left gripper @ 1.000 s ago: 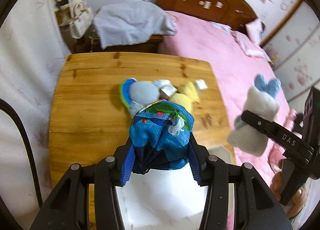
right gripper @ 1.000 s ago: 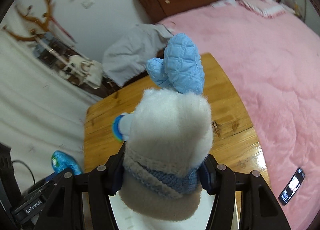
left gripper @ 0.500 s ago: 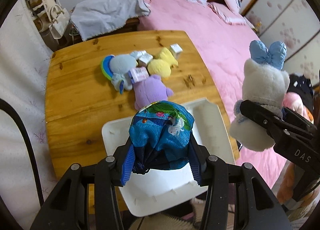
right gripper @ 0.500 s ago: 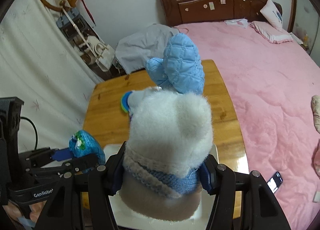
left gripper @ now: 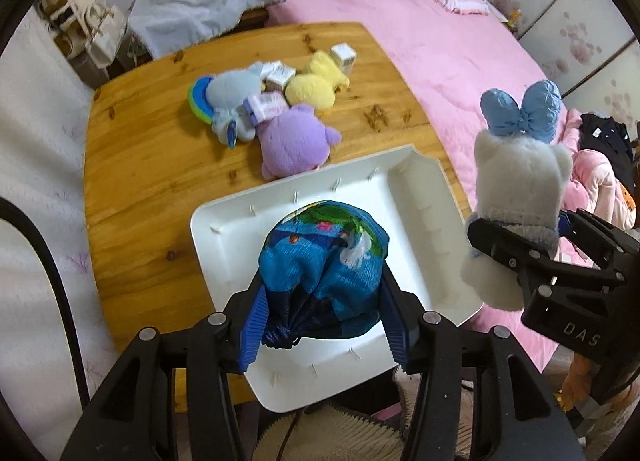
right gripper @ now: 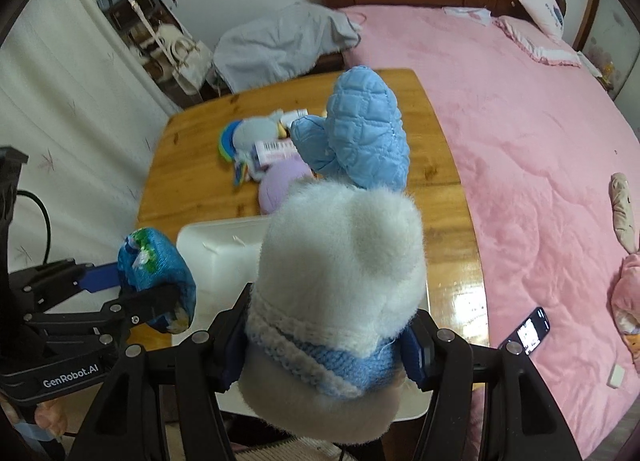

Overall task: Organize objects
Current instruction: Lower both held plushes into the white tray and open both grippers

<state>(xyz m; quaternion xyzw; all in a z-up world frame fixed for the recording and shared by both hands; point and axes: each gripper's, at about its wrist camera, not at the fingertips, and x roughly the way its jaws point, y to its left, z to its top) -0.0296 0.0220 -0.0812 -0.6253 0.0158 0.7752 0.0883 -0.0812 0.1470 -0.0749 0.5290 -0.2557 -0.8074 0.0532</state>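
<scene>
Now blue pouch between left hand-held gripper pads, over white tray

A wooden table stands against a pink bed. On the table lies a white tray at its near edge, and beyond it a cluster of soft toys: a purple one touching the tray's far rim, a light blue one, a yellow one, with small boxes among them. A phone lies on the bed.
</scene>
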